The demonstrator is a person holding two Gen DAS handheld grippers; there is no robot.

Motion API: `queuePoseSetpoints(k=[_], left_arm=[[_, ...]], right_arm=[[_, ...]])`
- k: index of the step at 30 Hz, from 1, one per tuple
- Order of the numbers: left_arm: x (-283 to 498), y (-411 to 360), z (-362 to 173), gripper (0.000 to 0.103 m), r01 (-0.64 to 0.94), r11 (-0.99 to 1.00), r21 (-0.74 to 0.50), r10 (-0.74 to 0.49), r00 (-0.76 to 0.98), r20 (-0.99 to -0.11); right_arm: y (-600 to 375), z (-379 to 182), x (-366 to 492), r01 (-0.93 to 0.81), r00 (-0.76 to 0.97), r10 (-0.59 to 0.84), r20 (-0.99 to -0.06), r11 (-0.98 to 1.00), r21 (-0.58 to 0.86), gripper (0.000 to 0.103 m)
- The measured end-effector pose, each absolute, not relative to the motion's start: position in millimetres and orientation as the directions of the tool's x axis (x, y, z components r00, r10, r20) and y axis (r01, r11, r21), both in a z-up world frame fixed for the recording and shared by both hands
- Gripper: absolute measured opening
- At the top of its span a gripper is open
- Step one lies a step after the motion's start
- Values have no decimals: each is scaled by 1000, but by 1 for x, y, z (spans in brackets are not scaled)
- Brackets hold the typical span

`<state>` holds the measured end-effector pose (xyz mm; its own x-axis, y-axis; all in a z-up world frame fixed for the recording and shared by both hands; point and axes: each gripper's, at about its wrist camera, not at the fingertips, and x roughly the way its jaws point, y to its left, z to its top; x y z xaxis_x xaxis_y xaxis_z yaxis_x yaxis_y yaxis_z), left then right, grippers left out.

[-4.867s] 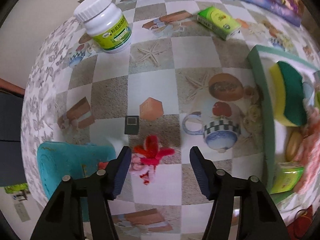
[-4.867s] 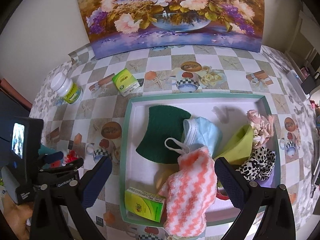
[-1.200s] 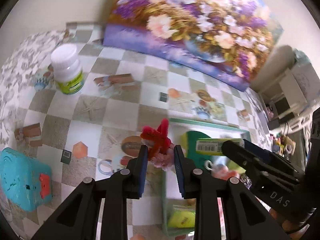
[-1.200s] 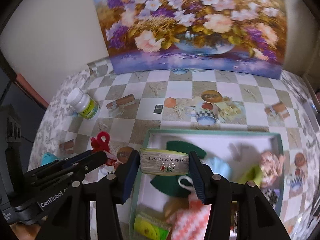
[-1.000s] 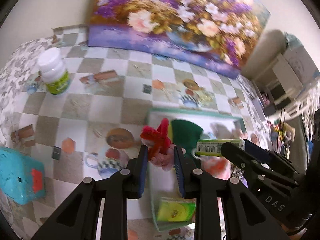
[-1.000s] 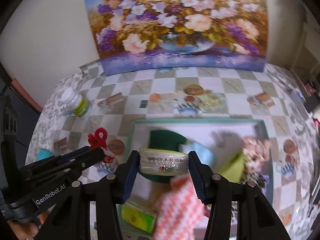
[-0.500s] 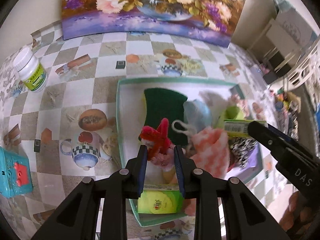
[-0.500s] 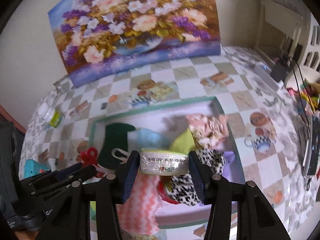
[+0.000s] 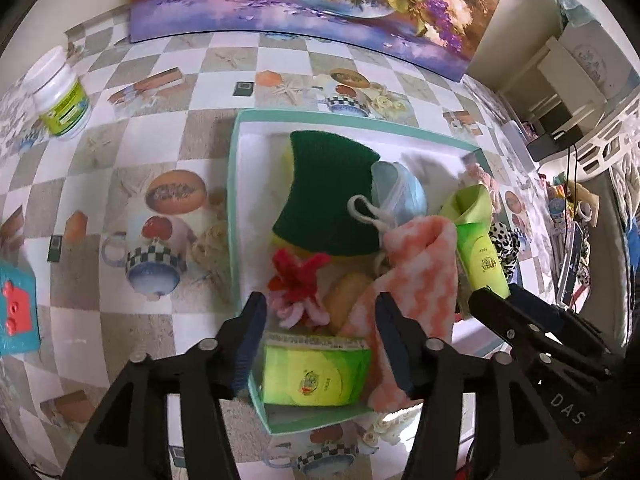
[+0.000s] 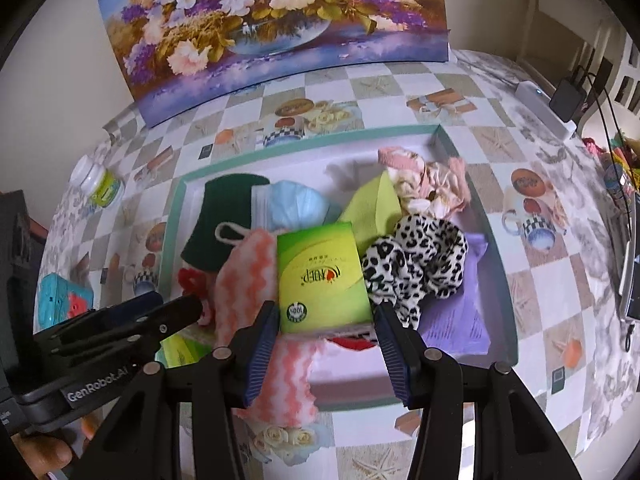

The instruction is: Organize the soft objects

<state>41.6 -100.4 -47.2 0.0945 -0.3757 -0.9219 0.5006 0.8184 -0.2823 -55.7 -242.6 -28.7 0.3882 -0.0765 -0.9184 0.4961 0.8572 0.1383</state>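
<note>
A teal-rimmed tray (image 9: 234,184) holds soft things: a green sponge (image 9: 324,196), a blue mask (image 9: 396,190), an orange-white fuzzy cloth (image 9: 416,264), a leopard scrunchie (image 10: 416,260) and a tissue pack (image 9: 312,372). My left gripper (image 9: 320,336) is open just above the tray's near end; the red and pink fuzzy flower (image 9: 298,284) lies free in the tray beyond its fingers. My right gripper (image 10: 326,344) is open, with a green tissue pack (image 10: 320,276) lying on the cloths between its jaws.
A white pill bottle (image 9: 62,100) stands at the far left of the checked tablecloth. A teal box (image 9: 16,320) lies at the left edge. A flower painting (image 10: 276,20) leans against the back wall. A white charger (image 10: 548,108) sits far right.
Both grippers have opened. The left one let the red flower drop into the tray; the right one let the green tissue pack fall flat onto the cloths.
</note>
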Motion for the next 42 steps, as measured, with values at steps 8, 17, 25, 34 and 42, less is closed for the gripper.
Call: queuePoseSetpoints(k=[8,17,25,34,42], left_arm=[[34,-77,-46,78,466,862,-197,-313,185,-932],[23,-47,-40,93,441,892,-98,-248,297,-922],[12,-26,-32,93,409,912,-19,-196,396,-897],[4,-6,-10,94,360,932,-37,-216,470,-856],[-3,3,0,94,348,937,-37,-211,478,-853]], right_arm=[[-230,-32,-67,502,367,-101,-925,858,106,60],[-205,-27,-77,467,379,-131,-916,882,67,69],[-185,-18,-83,438,405,-166,-899,898,32,73],[-176,-10,-85,419,435,-182,-882,908,19,83],[-174,-6,-87,416,453,-187,-872,909,22,100]])
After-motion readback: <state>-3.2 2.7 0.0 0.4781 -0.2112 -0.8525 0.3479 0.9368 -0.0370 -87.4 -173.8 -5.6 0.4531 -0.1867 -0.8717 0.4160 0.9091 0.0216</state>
